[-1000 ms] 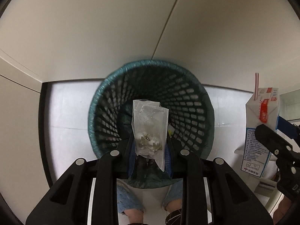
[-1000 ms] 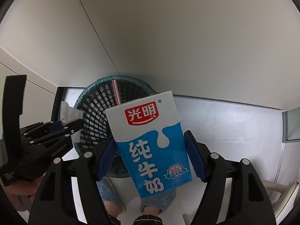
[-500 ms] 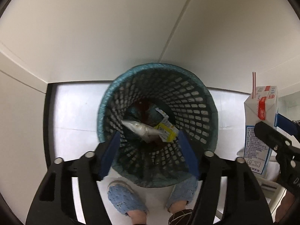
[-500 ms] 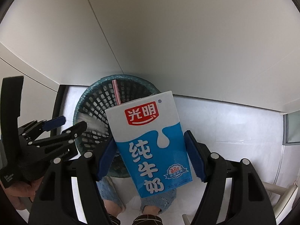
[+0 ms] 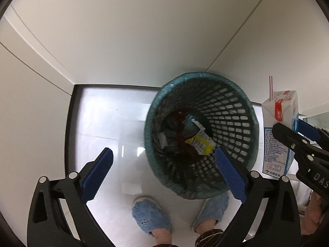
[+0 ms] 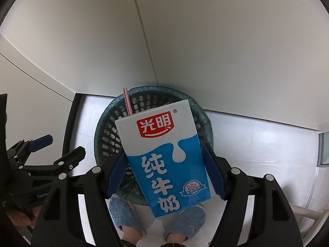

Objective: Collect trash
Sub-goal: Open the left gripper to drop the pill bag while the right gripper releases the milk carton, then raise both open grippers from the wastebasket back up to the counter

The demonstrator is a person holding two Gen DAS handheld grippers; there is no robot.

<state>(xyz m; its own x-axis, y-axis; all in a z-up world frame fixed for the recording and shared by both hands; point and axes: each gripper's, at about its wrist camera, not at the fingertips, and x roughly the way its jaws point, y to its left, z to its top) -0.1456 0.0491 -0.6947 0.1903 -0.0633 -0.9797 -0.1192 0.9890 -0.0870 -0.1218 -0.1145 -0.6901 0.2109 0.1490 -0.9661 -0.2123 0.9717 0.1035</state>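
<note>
A teal mesh waste basket [image 5: 230,103] stands on the white floor by the wall; it also shows in the right wrist view [image 6: 107,127]. Inside lie wrappers, one of them yellow [image 5: 200,142]. My left gripper [image 5: 164,173] is open and empty, above the basket's left front rim. My right gripper [image 6: 164,177] is shut on a blue and white milk carton [image 6: 164,156] with a red-striped straw [image 6: 127,100], held over the basket's near side. The carton also shows at the right of the left wrist view [image 5: 277,135].
White walls meet in a corner behind the basket. A black strip [image 5: 68,135] edges the floor at the left. The person's feet in blue slippers [image 5: 152,218] stand just in front of the basket. A glass panel [image 6: 323,150] is at the far right.
My left gripper opened and dropped the clear plastic bag into the basket, then shifted left. My right gripper moved the milk carton over the basket.
</note>
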